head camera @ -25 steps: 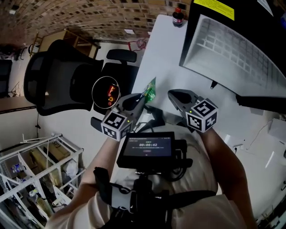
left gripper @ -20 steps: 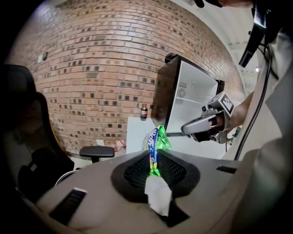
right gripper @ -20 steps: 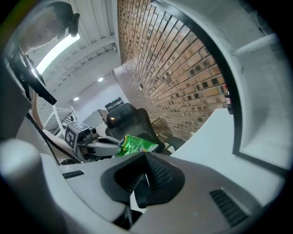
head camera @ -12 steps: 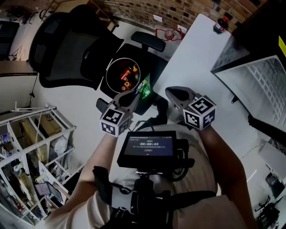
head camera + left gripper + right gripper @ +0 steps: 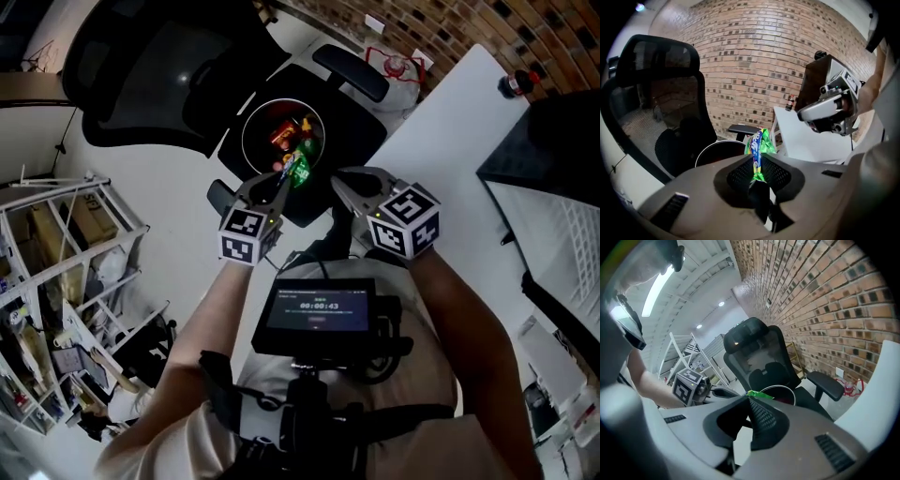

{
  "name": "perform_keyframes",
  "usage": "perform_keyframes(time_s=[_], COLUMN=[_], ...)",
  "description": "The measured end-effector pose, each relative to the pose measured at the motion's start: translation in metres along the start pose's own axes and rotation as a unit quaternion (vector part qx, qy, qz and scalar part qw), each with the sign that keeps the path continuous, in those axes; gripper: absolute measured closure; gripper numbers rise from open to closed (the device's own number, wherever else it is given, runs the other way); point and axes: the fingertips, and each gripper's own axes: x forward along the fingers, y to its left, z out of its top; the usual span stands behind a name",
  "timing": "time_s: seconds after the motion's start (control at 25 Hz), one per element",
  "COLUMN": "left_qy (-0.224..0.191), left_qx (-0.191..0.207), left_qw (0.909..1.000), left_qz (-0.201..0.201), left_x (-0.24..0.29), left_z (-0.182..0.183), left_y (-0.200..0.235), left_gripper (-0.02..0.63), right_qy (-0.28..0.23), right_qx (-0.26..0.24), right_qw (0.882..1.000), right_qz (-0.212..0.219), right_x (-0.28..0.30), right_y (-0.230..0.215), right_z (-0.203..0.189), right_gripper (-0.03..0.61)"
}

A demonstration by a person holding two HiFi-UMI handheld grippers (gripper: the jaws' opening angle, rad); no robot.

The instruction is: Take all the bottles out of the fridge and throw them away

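Between the left gripper's (image 5: 281, 180) jaws, a flat green packet (image 5: 299, 172) with blue and yellow print is pinched. The left gripper view shows it edge-on, the pads pressed on its lower part (image 5: 758, 152). Its long axis runs along the jaws, and its free end sticks out past the tips, pointing away from the person. In the head view that end lies over the near rim of a round white-rimmed bin (image 5: 246, 141), whose open mouth shows red, orange and green items.

The right gripper (image 5: 339, 180) hovers just beside the packet, its jaws closed together on nothing (image 5: 749, 398).

A black office chair (image 5: 150, 75) stands behind the bin. A white table (image 5: 450, 141) lies to the right, with a dark red-capped bottle (image 5: 516, 84) at its far end. Metal shelving (image 5: 56, 262) stands at the left.
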Motion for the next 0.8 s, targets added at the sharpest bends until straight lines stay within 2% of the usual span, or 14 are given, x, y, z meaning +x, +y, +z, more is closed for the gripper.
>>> perform_keyframes(time_s=[0.12,0.24,0.4,0.52,0.64,0.68,0.8], left_qy=[0.009,0.020,0.058,0.086,0.129,0.144,0.167], left_qx=[-0.001,0.022,0.052,0.094,0.144,0.152,0.160], left_qw=[0.9997,0.9990,0.9964,0.9914,0.9808,0.9777,0.9729], left_qz=[0.022,0.034,0.033,0.031,0.026,0.019,0.001], left_x=[0.014,0.040,0.080,0.111,0.139,0.147,0.158], left_z=[-0.003,-0.002,-0.007,-0.010,-0.019,-0.024,-0.032], left_y=[0.022,0.048,0.076,0.089,0.090,0.087,0.082], left_gripper=[0.555,0.554,0.552,0.547,0.538,0.527,0.433], right_qy=[0.005,0.004,0.010,0.012,0.009,0.007,-0.002], right_qx=[0.001,0.000,0.016,0.030,0.044,0.048,0.058], right_qw=[1.000,1.000,1.000,0.999,0.998,0.997,0.996], right_qz=[0.010,0.010,-0.006,-0.026,-0.047,-0.053,-0.069], right_x=[0.014,0.022,0.020,0.010,-0.012,-0.019,-0.031], right_y=[0.007,0.004,-0.005,-0.017,-0.033,-0.039,-0.047], right_z=[0.007,0.016,0.012,0.008,0.004,0.003,0.006], right_gripper=[0.577,0.577,0.577,0.577,0.577,0.577,0.577])
